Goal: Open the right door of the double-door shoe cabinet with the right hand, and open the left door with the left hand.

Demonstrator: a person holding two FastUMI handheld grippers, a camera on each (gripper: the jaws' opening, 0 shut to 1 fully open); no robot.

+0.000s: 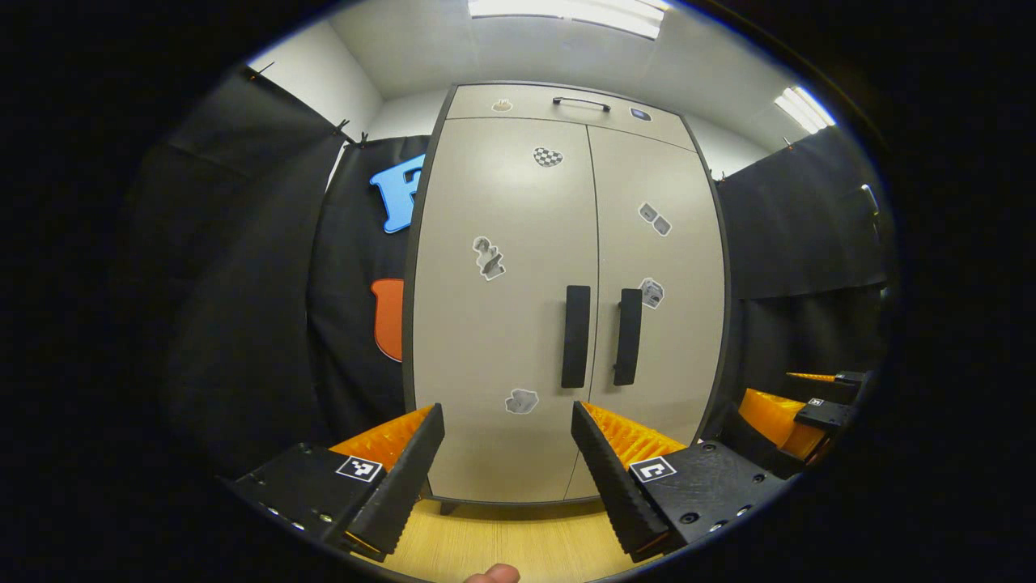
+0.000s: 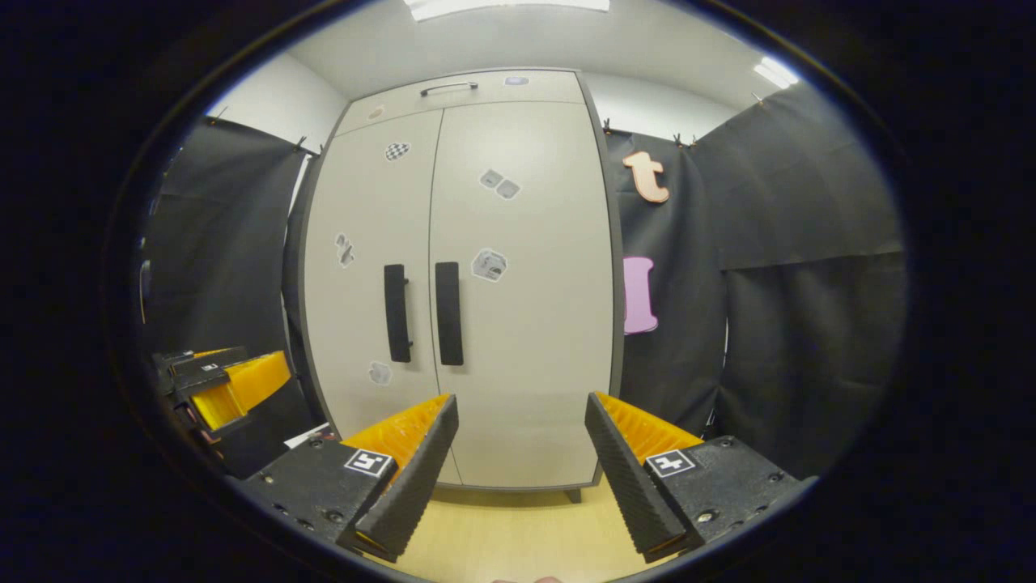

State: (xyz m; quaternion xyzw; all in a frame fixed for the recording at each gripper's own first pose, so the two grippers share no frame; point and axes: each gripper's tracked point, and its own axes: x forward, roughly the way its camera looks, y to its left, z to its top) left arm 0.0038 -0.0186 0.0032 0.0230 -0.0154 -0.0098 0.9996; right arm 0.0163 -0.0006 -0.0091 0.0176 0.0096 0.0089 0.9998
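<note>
Nearest, the left gripper (image 1: 508, 421) and the right gripper (image 2: 522, 413) both gape with nothing between their fingers. Beyond them stands the shoe cabinet (image 2: 518, 389), its right door (image 2: 526, 324) and left door (image 1: 502, 324) shut, the right handle (image 2: 448, 312) and left handle (image 1: 575, 336) untouched. Both openings remain undone.

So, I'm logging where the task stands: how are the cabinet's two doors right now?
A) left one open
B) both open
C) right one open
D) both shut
D: the left door and right door sit flush, and both tools, left and right, hang open short of the handles.
</note>
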